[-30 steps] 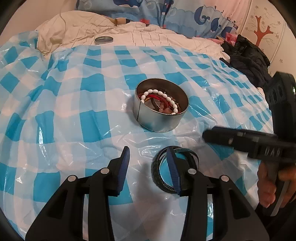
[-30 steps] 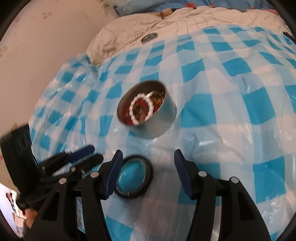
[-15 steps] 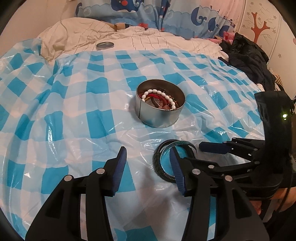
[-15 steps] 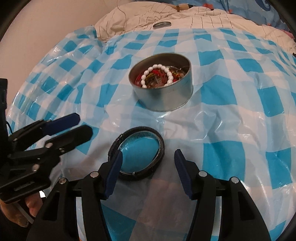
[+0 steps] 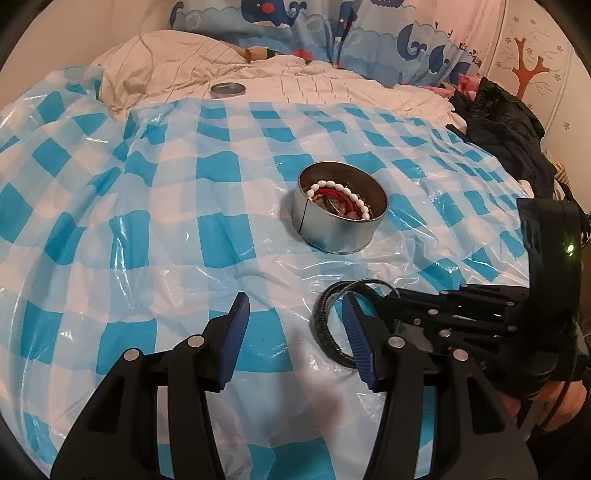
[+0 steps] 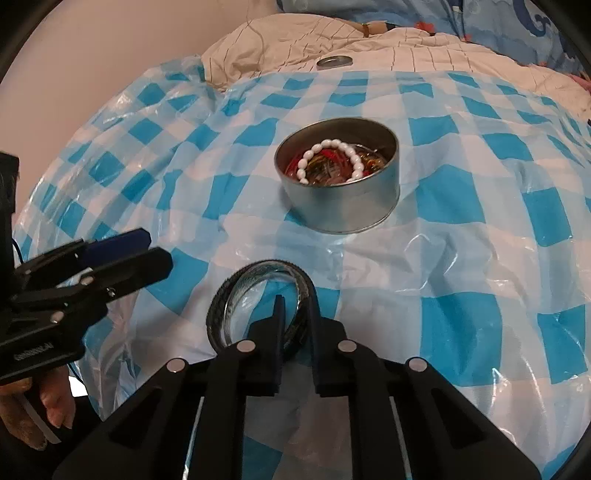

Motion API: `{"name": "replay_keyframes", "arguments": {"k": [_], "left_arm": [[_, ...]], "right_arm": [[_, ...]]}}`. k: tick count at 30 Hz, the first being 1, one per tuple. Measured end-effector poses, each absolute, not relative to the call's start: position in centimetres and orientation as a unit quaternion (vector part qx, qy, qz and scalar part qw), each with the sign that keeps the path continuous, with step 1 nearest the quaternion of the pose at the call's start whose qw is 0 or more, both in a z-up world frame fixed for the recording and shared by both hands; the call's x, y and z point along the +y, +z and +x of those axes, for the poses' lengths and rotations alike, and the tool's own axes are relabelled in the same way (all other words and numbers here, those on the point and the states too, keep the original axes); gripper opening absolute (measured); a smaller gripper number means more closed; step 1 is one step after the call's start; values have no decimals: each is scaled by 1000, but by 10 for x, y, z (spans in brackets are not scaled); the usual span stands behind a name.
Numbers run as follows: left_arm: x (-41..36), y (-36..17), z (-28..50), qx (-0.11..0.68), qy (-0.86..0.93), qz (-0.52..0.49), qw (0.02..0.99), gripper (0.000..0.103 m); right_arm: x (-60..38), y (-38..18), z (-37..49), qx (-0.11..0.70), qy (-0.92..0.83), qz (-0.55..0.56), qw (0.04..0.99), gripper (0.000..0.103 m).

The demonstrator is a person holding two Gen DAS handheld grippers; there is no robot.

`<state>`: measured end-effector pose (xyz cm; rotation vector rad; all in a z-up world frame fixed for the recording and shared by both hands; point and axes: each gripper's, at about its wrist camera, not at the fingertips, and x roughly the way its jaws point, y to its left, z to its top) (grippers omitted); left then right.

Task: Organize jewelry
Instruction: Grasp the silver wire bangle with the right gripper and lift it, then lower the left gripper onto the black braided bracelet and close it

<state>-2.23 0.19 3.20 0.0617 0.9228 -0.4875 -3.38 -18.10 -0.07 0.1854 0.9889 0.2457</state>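
Jewelry lies in two places on a bed covered by a blue-and-white checked plastic sheet, which is creased and glossy throughout. Beyond the sheet is a rumpled cream quilt, with a whale-print blue fabric behind it and a heap of dark clothing at the right edge in the left wrist view.

A round metal tin stands upright near the middle of the sheet. It holds a white bead bracelet lying on top of red and mixed pieces. A flat metal lid rests well apart from the tin, on the quilt.

Black bangles, at least two nested together with one clear ring inside, sit on the sheet between the tin and the grippers, tilted up off the plastic on the near side.

Right gripper: jaws closing, one finger inside the rings and one outside, pads pressed on the right-hand rim of the bangles. It has hold of them.

Left gripper: jaws opening, about half spread, nothing between them. Its right finger stands just beside the bangles; whether it touches them cannot be told. A hand on its grip shows at the lower left of the right wrist view.
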Motion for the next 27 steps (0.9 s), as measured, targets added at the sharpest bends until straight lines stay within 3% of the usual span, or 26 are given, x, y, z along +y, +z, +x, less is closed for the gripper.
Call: {"name": "replay_keyframes", "arguments": {"k": [4, 12, 27], "left_arm": [[2, 29, -19, 446, -230, 24, 865, 50], [-16, 15, -19, 463, -241, 42, 852, 50], [-47, -18, -19, 477, -228, 118, 840, 51]], "right_arm": [[-189, 6, -35, 459, 115, 104, 875, 8], [-225, 28, -41, 418, 90, 158, 890, 8], [-239, -5, -34, 483, 13, 86, 871, 7]]}}
